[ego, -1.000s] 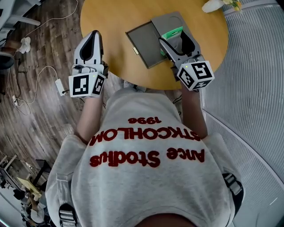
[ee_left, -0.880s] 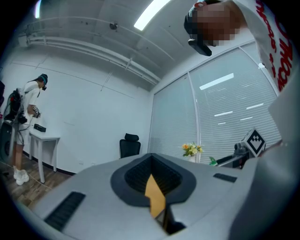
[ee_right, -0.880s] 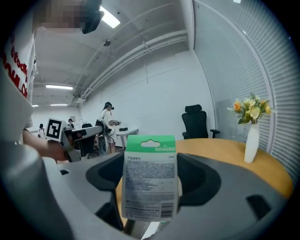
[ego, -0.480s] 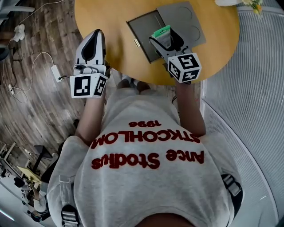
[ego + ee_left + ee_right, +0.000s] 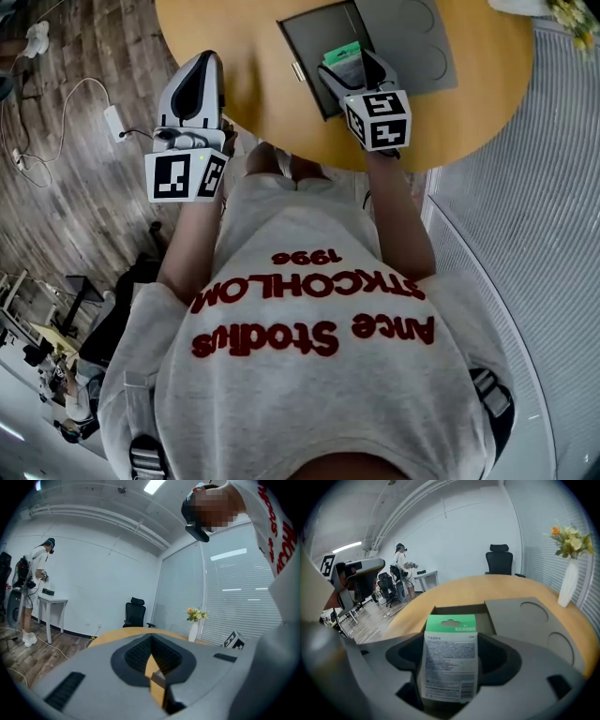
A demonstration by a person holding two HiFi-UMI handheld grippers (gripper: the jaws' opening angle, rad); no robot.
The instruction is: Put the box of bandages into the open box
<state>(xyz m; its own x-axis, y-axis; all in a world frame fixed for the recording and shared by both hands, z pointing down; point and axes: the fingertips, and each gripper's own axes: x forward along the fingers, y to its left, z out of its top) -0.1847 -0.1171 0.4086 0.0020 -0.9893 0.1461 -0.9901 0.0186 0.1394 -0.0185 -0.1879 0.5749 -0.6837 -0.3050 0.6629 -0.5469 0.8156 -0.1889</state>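
Observation:
My right gripper (image 5: pixel 351 67) is shut on the box of bandages (image 5: pixel 342 54), a white printed carton with a green top (image 5: pixel 451 660). It holds the carton upright above the near right part of the open grey box (image 5: pixel 312 33), whose far wall (image 5: pixel 457 610) shows just beyond the carton. The box's flat lid (image 5: pixel 529 620) with two round dents lies to the right. My left gripper (image 5: pixel 201 64) hovers over the table's left edge with its jaws together and nothing between them (image 5: pixel 152 665).
The round wooden table (image 5: pixel 253 70) carries a white vase with flowers (image 5: pixel 568 585) at the far right. An office chair (image 5: pixel 499 558) stands beyond the table. A person (image 5: pixel 32 597) stands by a small white table. Cables lie on the wood floor (image 5: pixel 56 141).
My right gripper has carried the box of bandages leftward, from over the lid to over the open box. The left gripper has hardly moved.

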